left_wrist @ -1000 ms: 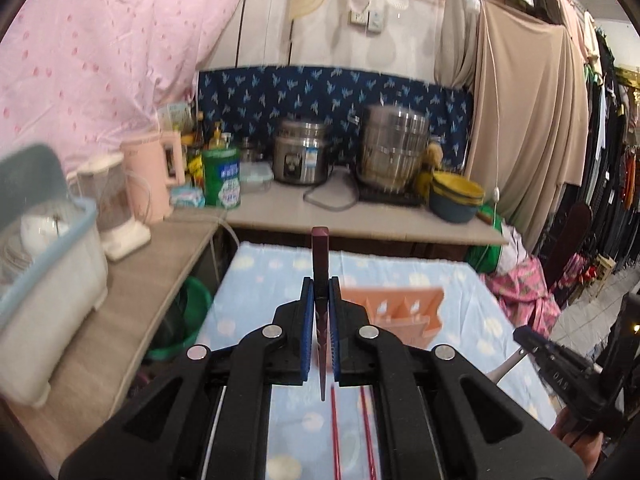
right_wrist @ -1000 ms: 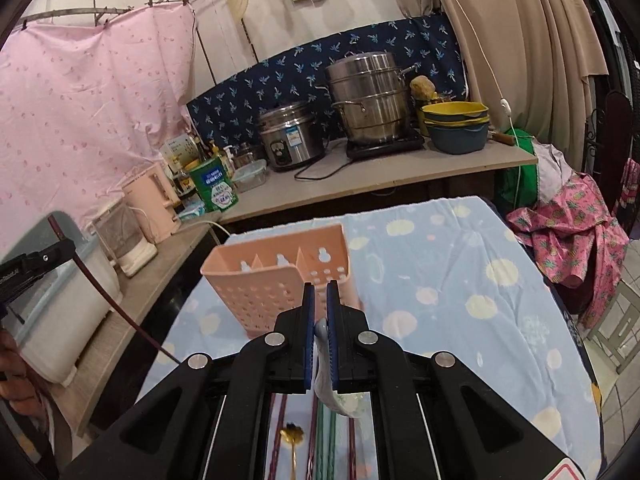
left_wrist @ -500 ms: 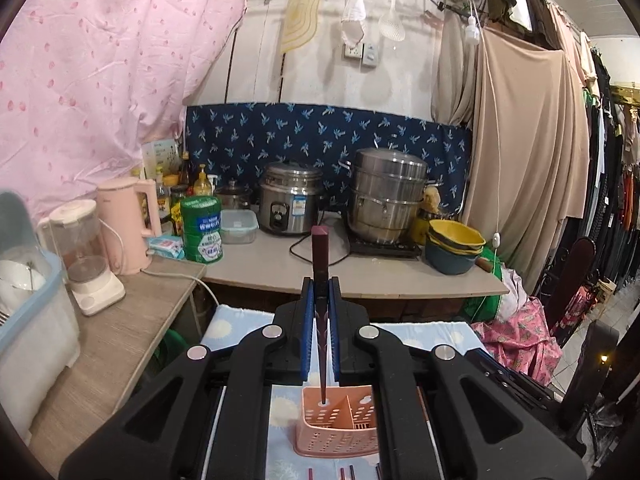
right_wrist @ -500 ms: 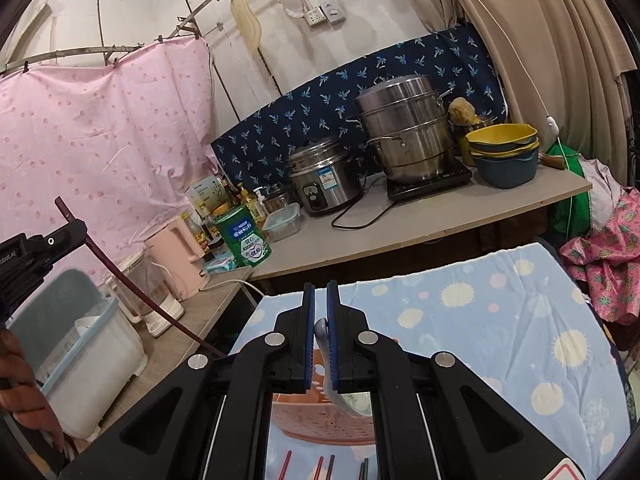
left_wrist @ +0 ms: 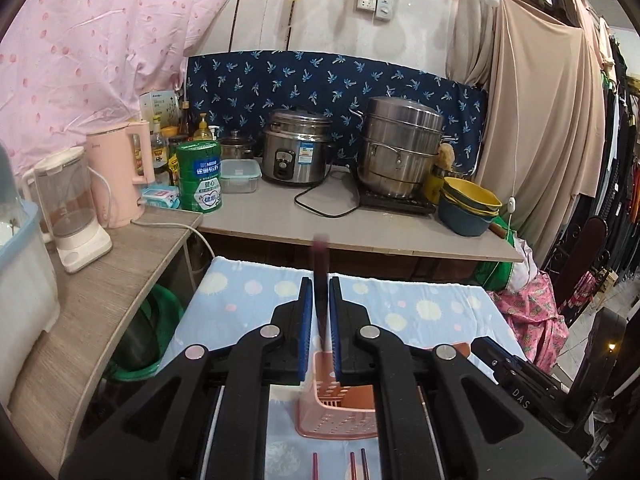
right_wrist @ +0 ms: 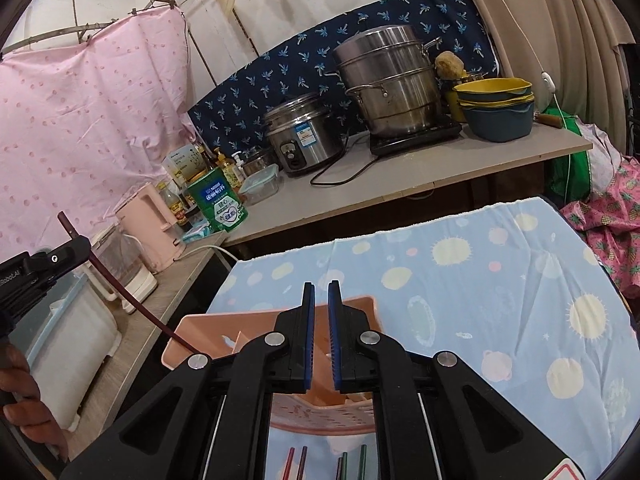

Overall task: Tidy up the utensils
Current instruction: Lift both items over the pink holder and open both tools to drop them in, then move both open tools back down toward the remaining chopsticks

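Observation:
A pink perforated utensil holder (left_wrist: 340, 408) stands on the blue spotted cloth; it also shows under my right gripper in the right wrist view (right_wrist: 208, 332). My left gripper (left_wrist: 320, 312) is shut on a dark red chopstick (left_wrist: 320, 276), held upright with its lower tip at the holder. The right wrist view shows that chopstick (right_wrist: 120, 284) slanting from the left gripper (right_wrist: 44, 264) down into the holder. My right gripper (right_wrist: 321, 312) hovers above the holder with its jaws slightly apart and nothing between them. Several chopsticks (right_wrist: 320, 466) lie on the cloth in front of the holder.
Behind the table a counter (left_wrist: 360, 236) carries a rice cooker (left_wrist: 296, 152), a steel steamer pot (left_wrist: 400, 146), stacked bowls (left_wrist: 470, 204) and a green tin (left_wrist: 200, 176). A side shelf at left (left_wrist: 100, 280) holds a blender, a pink kettle and a dish bin.
The spoon that was between the right jaws is gone and the jaws stand slightly apart. Both grippers have dropped closer to the holder, and the left chopstick's tip has gone into it.

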A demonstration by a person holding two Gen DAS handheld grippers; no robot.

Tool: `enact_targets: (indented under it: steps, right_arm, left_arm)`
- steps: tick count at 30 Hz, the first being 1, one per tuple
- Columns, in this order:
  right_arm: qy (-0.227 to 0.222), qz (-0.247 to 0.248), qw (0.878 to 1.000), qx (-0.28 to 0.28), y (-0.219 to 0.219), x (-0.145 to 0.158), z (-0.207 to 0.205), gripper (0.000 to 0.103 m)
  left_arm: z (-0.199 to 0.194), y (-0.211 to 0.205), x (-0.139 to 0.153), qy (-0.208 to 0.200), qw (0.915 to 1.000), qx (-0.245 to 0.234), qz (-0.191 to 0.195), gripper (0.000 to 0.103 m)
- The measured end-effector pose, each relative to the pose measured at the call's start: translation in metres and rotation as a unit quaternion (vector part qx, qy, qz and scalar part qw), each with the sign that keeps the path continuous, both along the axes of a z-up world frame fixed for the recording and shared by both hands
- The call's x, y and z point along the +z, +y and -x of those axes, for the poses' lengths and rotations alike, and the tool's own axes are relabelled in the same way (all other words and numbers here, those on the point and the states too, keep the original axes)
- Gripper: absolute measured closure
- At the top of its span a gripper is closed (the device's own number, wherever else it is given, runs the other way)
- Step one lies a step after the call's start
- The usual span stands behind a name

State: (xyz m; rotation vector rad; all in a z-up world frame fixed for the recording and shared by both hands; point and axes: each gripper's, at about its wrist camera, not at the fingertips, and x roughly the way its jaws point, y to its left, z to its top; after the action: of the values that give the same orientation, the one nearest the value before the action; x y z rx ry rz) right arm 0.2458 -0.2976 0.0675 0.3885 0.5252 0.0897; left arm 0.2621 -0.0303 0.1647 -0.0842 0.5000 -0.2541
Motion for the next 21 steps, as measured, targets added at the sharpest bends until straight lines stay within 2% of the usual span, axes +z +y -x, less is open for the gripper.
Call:
enact_targets:
  steps: [2, 6, 7, 13, 17, 21]
  right_arm:
    - [0.0, 0.001, 1.0, -0.005, -0.002, -0.001, 0.005, 0.088]
    - [-0.006, -0.002, 1.0, -0.011, -0.005, 0.001, 0.019, 0.081]
    - [-0.007, -0.003, 1.0, -0.012, -0.005, 0.001, 0.024, 0.078]
    - [-0.004, 0.008, 1.0, -0.01, 0.002, 0.002, 0.067, 0.073]
    - [0.012, 0.026, 1.0, -0.011, 0.012, -0.009, 0.111, 0.07]
    - [0.043, 0.039, 0.998, -0.016, 0.02, -0.033, 0.156, 0.069]
  left_arm:
    - [0.002, 0.001, -0.001, -0.001, 1.0, 0.004, 0.002, 0.067]
    - [0.011, 0.006, -0.002, -0.002, 1.0, 0.008, 0.001, 0.061]
    - [0.014, 0.008, -0.003, 0.0, 1.0, 0.01, 0.001, 0.056]
    - [0.045, 0.024, -0.014, 0.012, 0.9998, 0.013, 0.0, 0.046]
    - [0.076, 0.037, -0.036, 0.033, 0.9993, 0.013, -0.006, 0.04]
    - [0.107, 0.048, -0.067, 0.07, 0.9974, 0.013, -0.007, 0.04]
